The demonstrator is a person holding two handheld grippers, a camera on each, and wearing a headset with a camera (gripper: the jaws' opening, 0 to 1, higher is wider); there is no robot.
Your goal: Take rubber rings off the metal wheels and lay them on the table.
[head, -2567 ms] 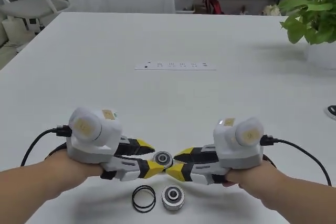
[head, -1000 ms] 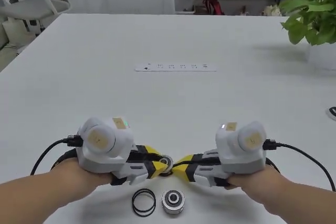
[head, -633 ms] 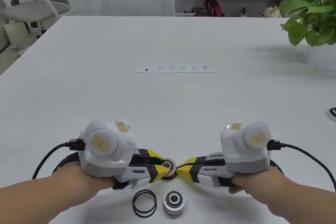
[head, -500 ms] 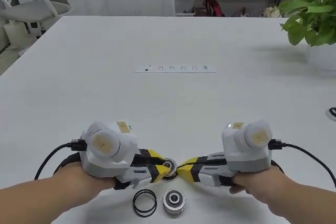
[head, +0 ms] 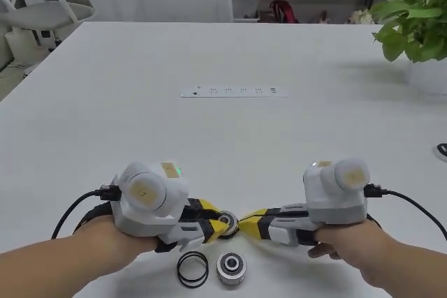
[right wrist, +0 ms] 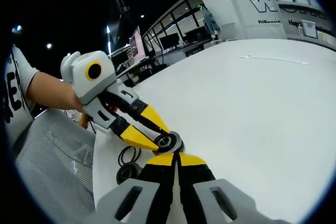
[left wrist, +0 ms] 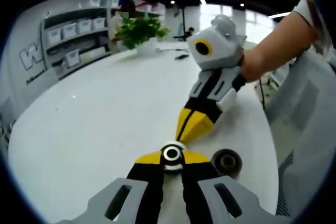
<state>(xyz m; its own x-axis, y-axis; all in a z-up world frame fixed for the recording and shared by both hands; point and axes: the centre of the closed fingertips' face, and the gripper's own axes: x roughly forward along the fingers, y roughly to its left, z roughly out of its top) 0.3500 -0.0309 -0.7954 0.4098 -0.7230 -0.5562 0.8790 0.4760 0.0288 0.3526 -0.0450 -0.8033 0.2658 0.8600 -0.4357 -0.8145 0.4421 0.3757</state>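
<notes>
A metal wheel [head: 225, 221] is gripped between the yellow tips of the left gripper [head: 215, 222], whose jaws are closed onto its rim. It is held at the near edge of the table [head: 223, 144], between the two grippers. In the left gripper view the metal wheel [left wrist: 172, 153] is seen face on, with a bright hub inside a dark ring, wedged between the two jaw tips of the left gripper [left wrist: 172, 160].

The right gripper [head: 246, 222] is pointed at the wheel from the other side, and its tip is set right against the wheel's rim. In the right gripper view the jaws of the right gripper [right wrist: 177, 159] are pressed together with only a thin line between them. Whether anything thin is pinched there cannot be told.

Just in front of the grippers, black rubber rings [head: 177, 268] are laid flat on the table, overlapping one another. A second wheel [head: 230, 268] is set just beside them on the right, lying flat. The second wheel [left wrist: 227, 161] is also seen on the table in the left gripper view, right of the jaws.

Farther back, a white power strip [head: 234, 91] is laid across the middle of the table. A green plant [head: 415, 5] is placed at the far right corner, and a white chair [head: 42, 8] is seen beyond the far left edge.
</notes>
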